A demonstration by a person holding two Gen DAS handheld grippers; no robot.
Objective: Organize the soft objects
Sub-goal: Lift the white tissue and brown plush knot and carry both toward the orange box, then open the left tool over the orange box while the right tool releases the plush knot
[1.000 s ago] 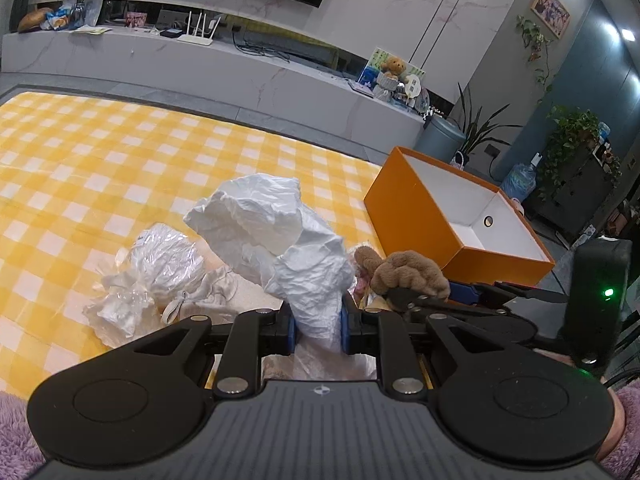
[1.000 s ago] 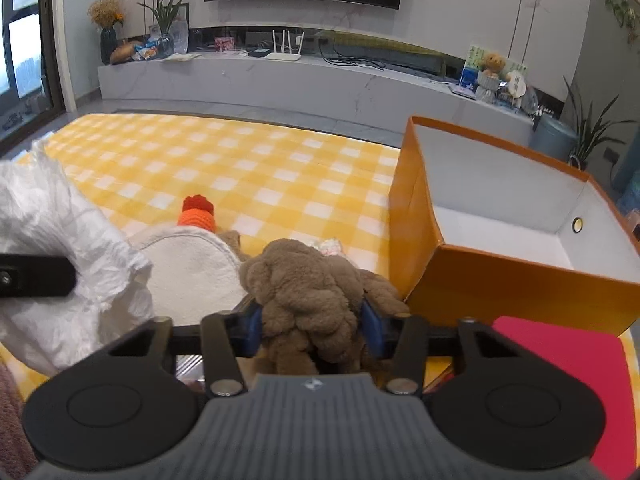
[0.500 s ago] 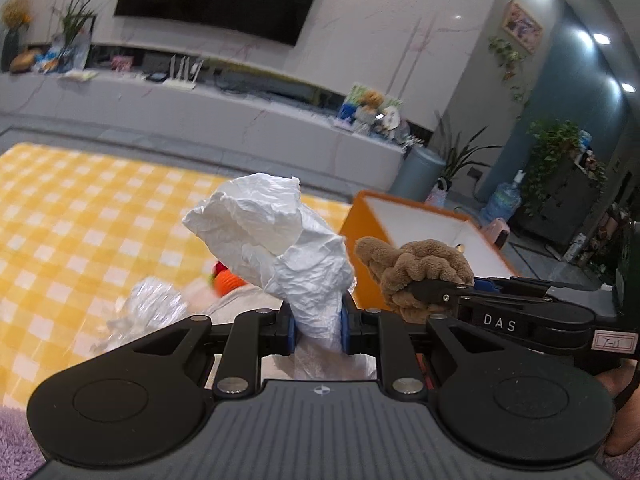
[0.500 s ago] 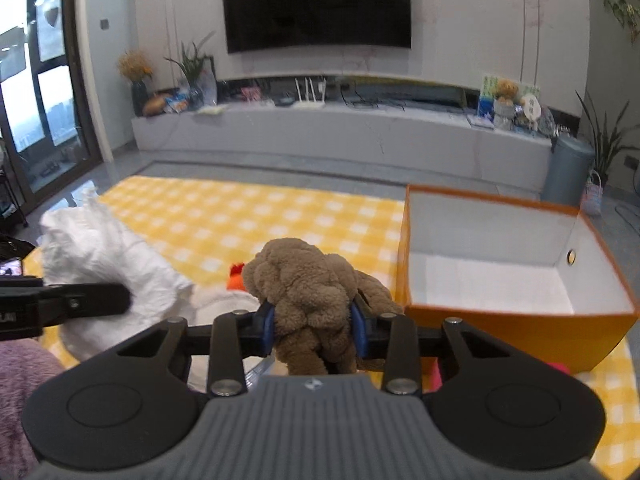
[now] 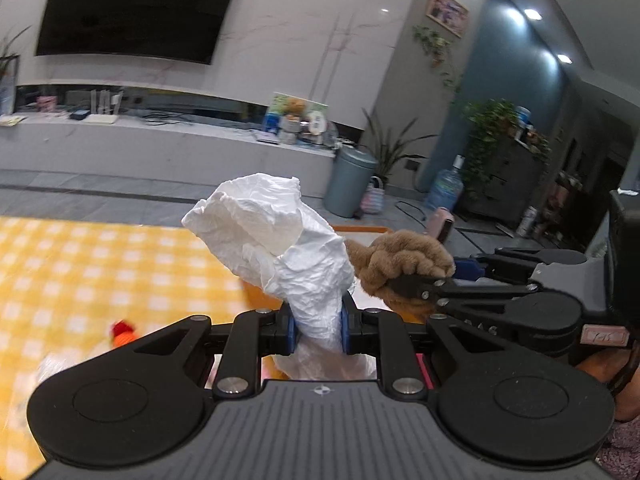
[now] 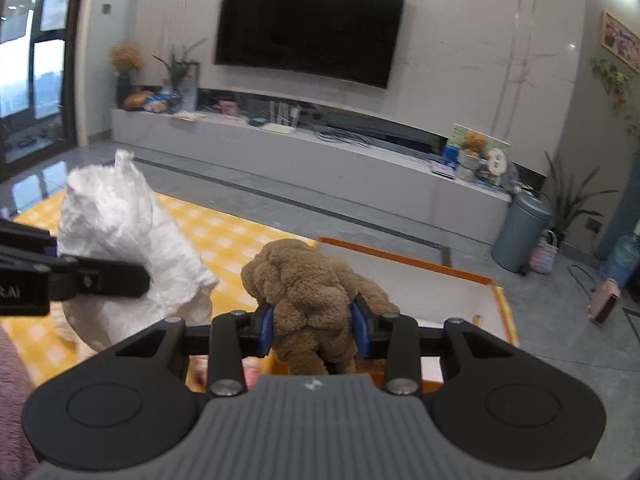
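Note:
My left gripper (image 5: 316, 330) is shut on a crumpled white bag (image 5: 280, 248), held up in the air; the bag also shows at the left of the right wrist view (image 6: 120, 248). My right gripper (image 6: 314, 330) is shut on a brown plush toy (image 6: 312, 292), held above the near edge of the open orange box (image 6: 440, 272). In the left wrist view the plush toy (image 5: 400, 260) hangs just right of the bag, and the box is mostly hidden behind them.
A yellow checked mat (image 5: 100, 264) covers the floor. An orange and red toy (image 5: 122, 332) and a blurred white soft object (image 5: 52, 364) lie on it at lower left. A grey TV bench (image 6: 320, 152) and a grey bin (image 6: 520, 236) stand behind.
Both grippers have risen from the mat with their loads and moved towards the orange box. The views have tilted upward; the pile on the mat has dropped low in view.

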